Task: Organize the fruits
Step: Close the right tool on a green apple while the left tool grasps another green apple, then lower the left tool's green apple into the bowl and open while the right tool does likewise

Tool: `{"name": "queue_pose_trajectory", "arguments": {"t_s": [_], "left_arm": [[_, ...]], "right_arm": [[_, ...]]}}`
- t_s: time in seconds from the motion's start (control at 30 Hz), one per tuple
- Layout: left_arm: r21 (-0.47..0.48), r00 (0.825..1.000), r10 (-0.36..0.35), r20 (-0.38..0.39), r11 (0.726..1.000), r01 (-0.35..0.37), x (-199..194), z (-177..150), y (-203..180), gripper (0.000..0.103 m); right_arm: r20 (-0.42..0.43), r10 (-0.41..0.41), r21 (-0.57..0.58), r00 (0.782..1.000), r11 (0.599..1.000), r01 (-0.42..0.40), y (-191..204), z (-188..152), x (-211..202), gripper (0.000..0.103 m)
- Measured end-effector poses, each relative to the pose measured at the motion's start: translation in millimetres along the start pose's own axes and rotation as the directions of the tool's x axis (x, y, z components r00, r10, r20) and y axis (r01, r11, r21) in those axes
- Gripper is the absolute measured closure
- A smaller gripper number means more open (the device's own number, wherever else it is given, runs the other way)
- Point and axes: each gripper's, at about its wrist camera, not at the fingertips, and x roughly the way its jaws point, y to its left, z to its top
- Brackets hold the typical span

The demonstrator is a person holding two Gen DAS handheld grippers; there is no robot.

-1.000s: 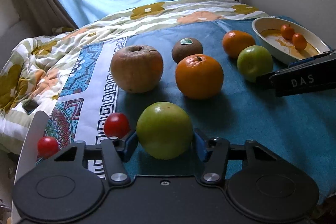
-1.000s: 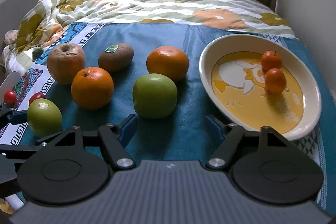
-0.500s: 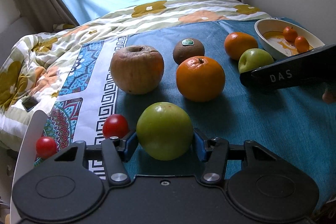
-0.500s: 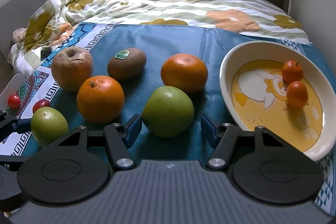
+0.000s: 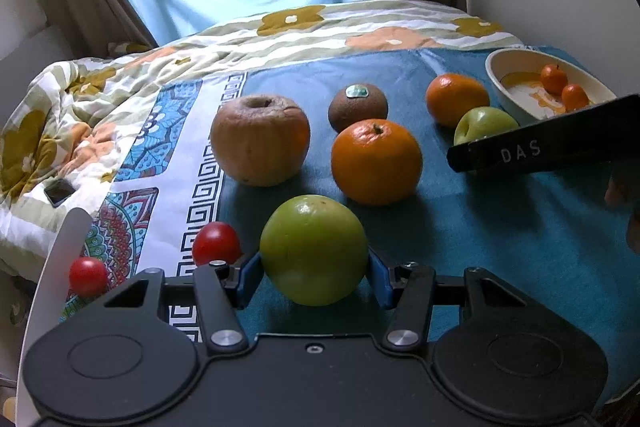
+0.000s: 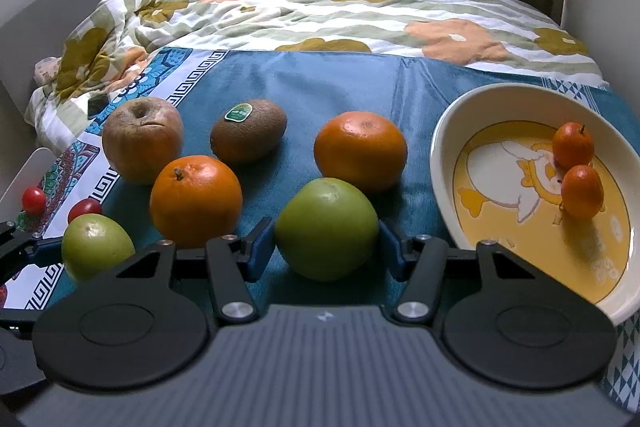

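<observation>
Your left hand-held gripper (image 5: 314,277) has its blue pads touching both flanks of the near green apple (image 5: 314,251), so it reads as pinching it, though the apple looks to sit on the blue cloth (image 5: 500,239) on the bed, not yet lifted. Your right hand-held gripper (image 6: 326,247) brackets the second green apple (image 6: 326,227), just left of the duck plate (image 6: 444,131); pads flank it with a sliver of gap, so spread, about to close. My guess is you're grabbing both apples at once to group them by kind. Count: two green apples, two oranges (image 6: 196,199) left of the plate, one kiwi (image 6: 248,135), one wrinkled brown apple (image 6: 142,139), two cherry tomatoes (image 5: 216,243) farthest left from the plate, two kumquats (image 6: 582,191) already in the plate.
</observation>
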Motion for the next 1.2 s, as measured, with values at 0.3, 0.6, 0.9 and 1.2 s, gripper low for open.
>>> {"name": "queue_pose_trajectory", "arguments": {"t_s": [0.3,0.6,0.9,1.2], "left_arm": [[-0.009,1.000,0.002,0.029,1.000,-0.002,-22.8,10.6,-5.4,0.044],[0.016,0.998,-0.018,0.066,1.000,0.017,-57.3,34.0,-18.3,0.044],[0.056,0.987,-0.109,0.114,0.993,0.103,-80.2,68.4,-52.8,0.044],[0.124,0.970,-0.215,0.113,0.972,0.201,-64.3,97.4,-111.1,0.044]], "right_arm": [[0.013,0.008,0.008,1.000,1.000,-0.008,-5.2,2.5,-22.6,0.033],[0.059,-0.016,0.041,0.998,0.999,0.014,-28.6,9.0,-71.5,0.033],[0.081,-0.090,0.114,0.993,0.990,0.080,-76.8,7.2,-123.2,0.033],[0.082,-0.170,0.181,0.982,0.972,0.153,-135.8,-1.2,-147.7,0.033]]}}
